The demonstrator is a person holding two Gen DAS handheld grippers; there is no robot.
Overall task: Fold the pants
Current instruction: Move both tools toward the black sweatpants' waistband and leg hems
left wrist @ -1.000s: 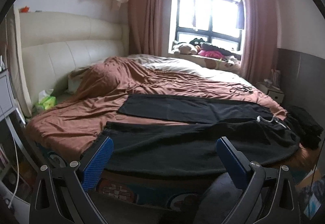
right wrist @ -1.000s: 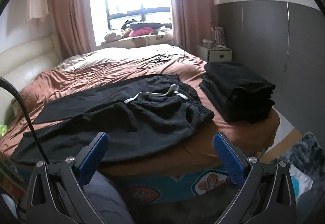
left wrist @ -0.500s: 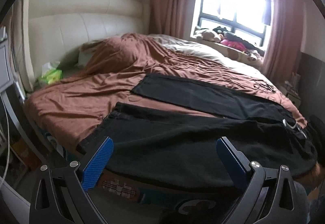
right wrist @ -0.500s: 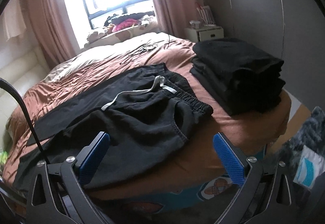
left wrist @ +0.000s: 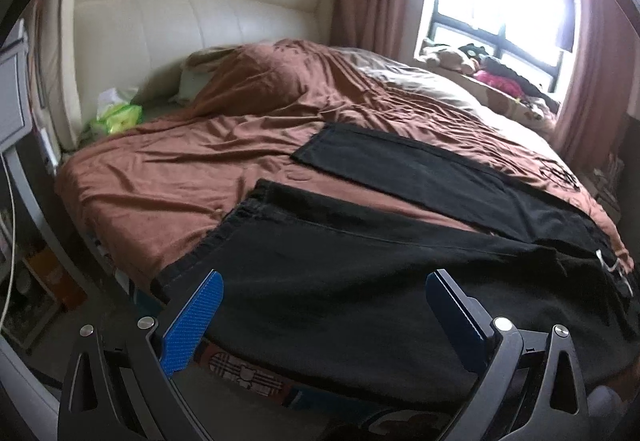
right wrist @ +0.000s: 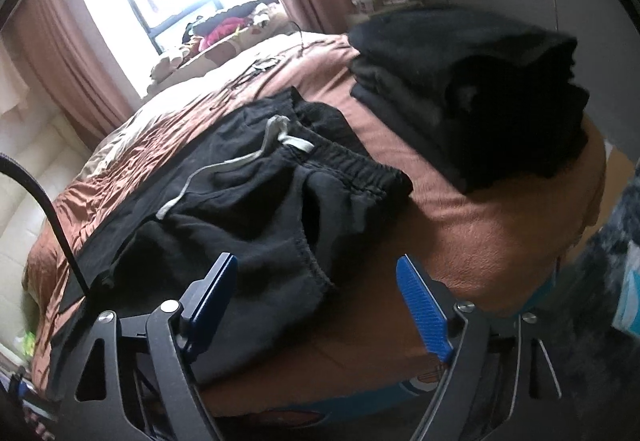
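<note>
- Black pants (left wrist: 360,273) lay spread along near edge of bed (left wrist: 168,185), legs apart, waistband (right wrist: 360,165) to the right.
- Stack of folded dark clothes (right wrist: 480,89) sat right of waistband, apart.
- Left gripper (left wrist: 324,309) wide, empty, over near leg.
- Right gripper (right wrist: 316,297) closing, nothing pinched, pants edge between jaws.
- Bed's near side cut off; right view blurred.

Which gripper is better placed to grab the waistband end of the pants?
Right. The right gripper, jaws closing on nothing, faces the waistband of the pants; the left gripper faces the near leg.
</note>
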